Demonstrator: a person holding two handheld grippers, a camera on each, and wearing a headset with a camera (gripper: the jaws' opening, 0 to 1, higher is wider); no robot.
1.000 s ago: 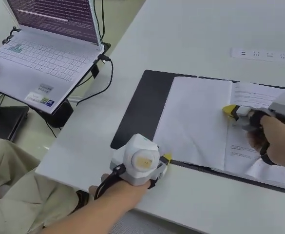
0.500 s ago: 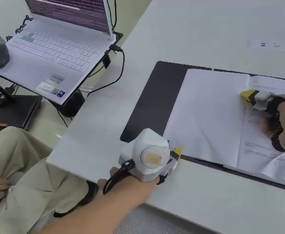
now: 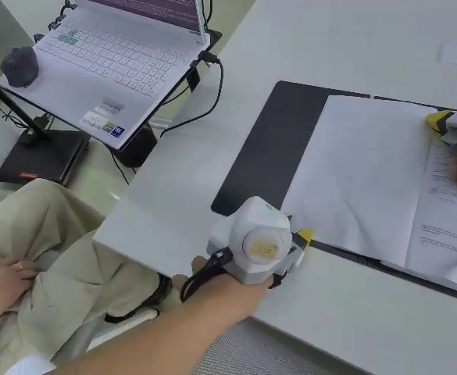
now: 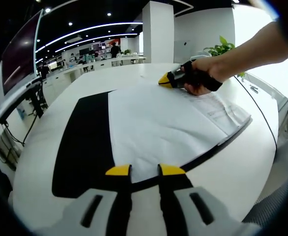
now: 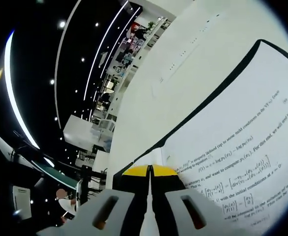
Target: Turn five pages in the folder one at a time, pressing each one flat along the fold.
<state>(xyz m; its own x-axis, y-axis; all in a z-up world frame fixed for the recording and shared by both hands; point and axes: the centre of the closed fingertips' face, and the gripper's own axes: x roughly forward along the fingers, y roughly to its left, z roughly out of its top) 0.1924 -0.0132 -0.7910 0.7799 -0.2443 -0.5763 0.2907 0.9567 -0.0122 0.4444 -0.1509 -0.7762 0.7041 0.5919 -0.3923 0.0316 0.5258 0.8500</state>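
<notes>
One desk is carrying one folder, one left tool and one right tool are making two, and one laptop and one mouse are sitting at ten o'clock.

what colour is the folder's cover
Black. The folder cover shows best in the head view, left of the white page.

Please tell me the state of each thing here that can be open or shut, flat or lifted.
folder: open, lying flat.
blank page: lying flat, blank side up.
printed page: face up.
laptop: lid open, screen on.
left gripper: fingers open, at the folder's near edge.
right gripper: fingers shut, at the fold.
</notes>
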